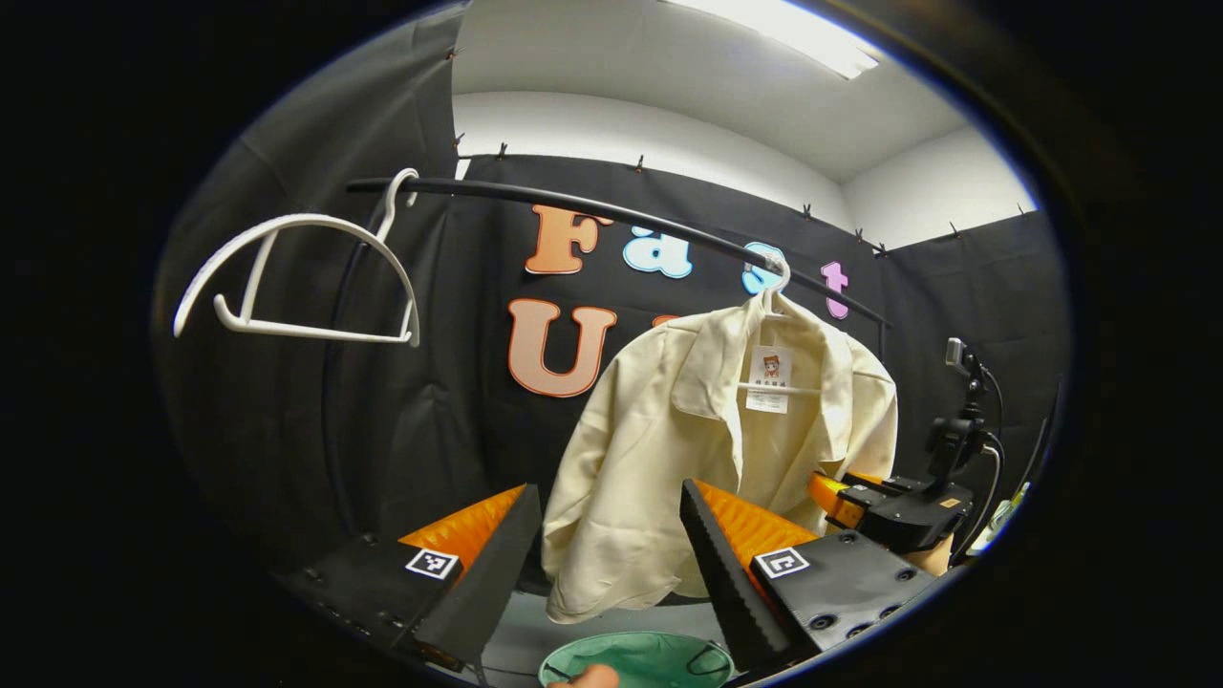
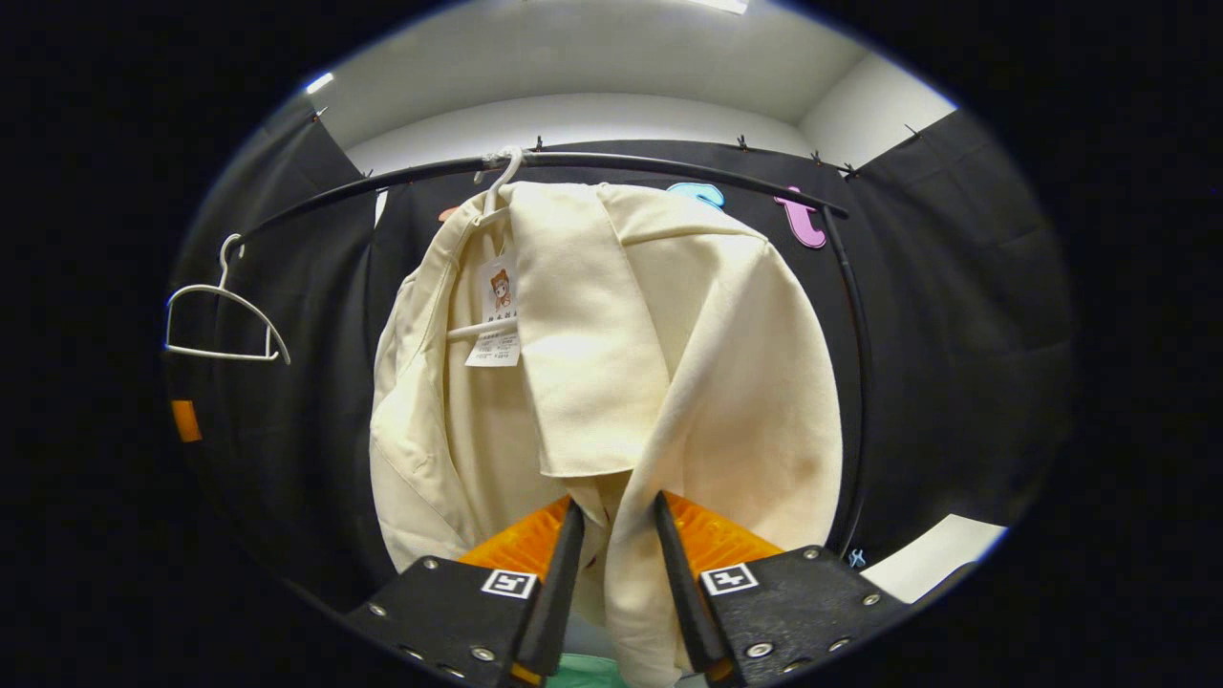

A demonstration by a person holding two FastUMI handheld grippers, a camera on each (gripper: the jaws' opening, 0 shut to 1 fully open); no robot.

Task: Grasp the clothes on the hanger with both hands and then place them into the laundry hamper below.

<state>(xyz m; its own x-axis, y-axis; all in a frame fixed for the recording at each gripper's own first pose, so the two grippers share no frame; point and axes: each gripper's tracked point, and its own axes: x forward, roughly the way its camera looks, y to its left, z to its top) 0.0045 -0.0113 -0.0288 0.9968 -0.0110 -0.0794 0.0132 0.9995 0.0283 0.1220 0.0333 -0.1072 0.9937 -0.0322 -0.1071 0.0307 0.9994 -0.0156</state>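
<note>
While our left gripper (image 1: 611,564) stood with its fingers wide apart and holding nothing, the green laundry hamper (image 1: 640,659) lay just below it; beyond hung the cream shirt (image 1: 707,459) on its white hanger (image 1: 776,287), on the black rail (image 1: 611,212), with an empty hanger (image 1: 296,277) farther left; our right gripper (image 2: 611,535) had its fingers close around a fold of the shirt's front, though we could not tell whether both pressed it.

Left gripper (image 1: 611,564), black screwed housings, orange ribbed jaws, square coded markers; right gripper (image 2: 611,559) alike.
</note>
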